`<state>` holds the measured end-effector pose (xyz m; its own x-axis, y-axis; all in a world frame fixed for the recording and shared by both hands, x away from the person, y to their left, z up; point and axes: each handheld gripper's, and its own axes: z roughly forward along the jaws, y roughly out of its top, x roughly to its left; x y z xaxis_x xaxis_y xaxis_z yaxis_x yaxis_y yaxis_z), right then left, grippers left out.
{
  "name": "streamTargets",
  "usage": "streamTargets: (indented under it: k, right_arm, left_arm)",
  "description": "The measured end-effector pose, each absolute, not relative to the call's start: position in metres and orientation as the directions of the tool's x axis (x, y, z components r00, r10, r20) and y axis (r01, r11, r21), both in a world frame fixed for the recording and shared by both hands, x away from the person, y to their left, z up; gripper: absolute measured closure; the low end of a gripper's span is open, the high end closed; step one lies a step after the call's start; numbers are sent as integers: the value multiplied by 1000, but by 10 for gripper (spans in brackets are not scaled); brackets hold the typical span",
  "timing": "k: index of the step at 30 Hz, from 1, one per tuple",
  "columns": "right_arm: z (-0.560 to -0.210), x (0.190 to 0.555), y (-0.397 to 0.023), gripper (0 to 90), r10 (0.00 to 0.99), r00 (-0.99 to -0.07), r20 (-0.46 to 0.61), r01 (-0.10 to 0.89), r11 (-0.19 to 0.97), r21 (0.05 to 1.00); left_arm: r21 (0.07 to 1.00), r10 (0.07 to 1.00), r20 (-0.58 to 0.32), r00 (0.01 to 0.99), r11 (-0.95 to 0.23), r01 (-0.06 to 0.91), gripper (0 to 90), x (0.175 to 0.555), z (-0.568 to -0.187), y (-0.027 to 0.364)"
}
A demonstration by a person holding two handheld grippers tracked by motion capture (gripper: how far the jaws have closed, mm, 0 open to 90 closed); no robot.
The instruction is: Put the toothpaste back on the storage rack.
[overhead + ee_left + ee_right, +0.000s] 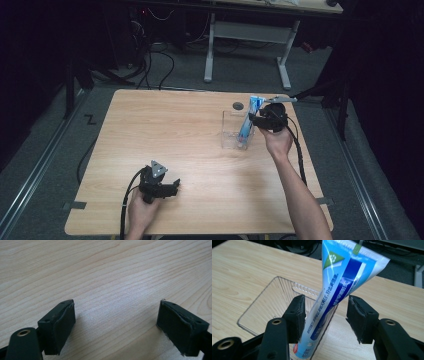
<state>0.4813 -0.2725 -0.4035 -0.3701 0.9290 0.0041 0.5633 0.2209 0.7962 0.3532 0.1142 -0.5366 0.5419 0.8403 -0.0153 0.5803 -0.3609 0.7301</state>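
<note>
Right tongs parted around toothpaste tube

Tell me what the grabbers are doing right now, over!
Left gripper open, low over bare table. Right gripper open around toothpaste tube, standing in clear box. Nothing in the way.

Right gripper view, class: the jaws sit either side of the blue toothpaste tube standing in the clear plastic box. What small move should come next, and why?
Probably draw the right gripper back and up. Its jaws stand open, the blue and white toothpaste tube already stands cap-down, leaning on the wall of the clear ribbed plastic box, so it looks released.
</note>
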Motion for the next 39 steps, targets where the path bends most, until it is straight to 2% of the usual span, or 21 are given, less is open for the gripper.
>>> streamTargets:
  k: [39]
  right_arm:
    - [-362,432,-298,522,919,-393,-7,459,203,865]
  left_arm:
    - [730,840,-16,542,-361,581,154,353,-537,114]
